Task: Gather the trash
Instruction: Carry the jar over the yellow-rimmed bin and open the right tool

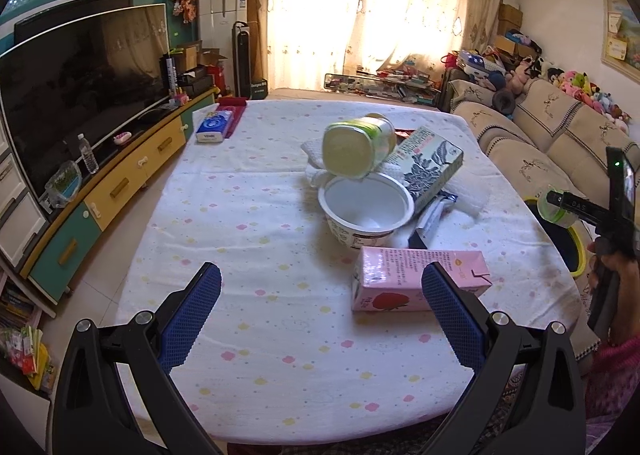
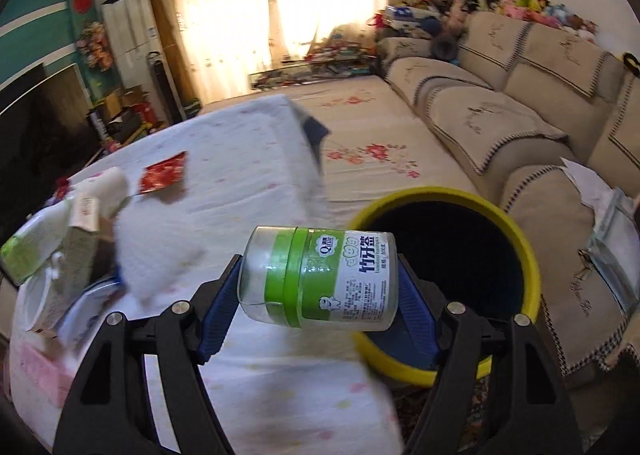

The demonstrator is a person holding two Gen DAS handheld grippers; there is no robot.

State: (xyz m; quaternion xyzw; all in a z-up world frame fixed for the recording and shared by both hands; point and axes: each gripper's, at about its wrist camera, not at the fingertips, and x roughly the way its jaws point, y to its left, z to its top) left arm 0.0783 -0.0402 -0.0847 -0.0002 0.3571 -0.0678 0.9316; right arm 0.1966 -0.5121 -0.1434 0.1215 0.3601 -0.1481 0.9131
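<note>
A sunlit living room, curtains glowing at the top of both views, with a worktop (image 1: 248,215) under a white dotted cloth filling the middle. In the right wrist view, the right hand-held gripper (image 2: 320,279) is clamped across a clear toothpick jar (image 2: 320,275) with a green label, held sideways with its blue pads on the two ends. The yellow-rimmed bin (image 2: 520,231) sits just right of the jar, at the foot of the sofa (image 2: 500,103).

To do this step well, I would carry the jar fully over the dark mouth of the bin before letting go; for now it overlaps only the rim's left edge, so a release here might bounce it off the rim. A low, level release seems safest.

In the left wrist view, the left hand-held gripper (image 1: 320,307) hangs with its jaws wide apart and nothing between them, above the lower part of the worktop. A pink carton (image 1: 400,279) lies beside its right finger, seemingly clear of it. Behind it stand a white cup (image 1: 366,211), a printed box (image 1: 432,163) and a pale bottle (image 1: 356,143), all waiting to be collected.
</note>
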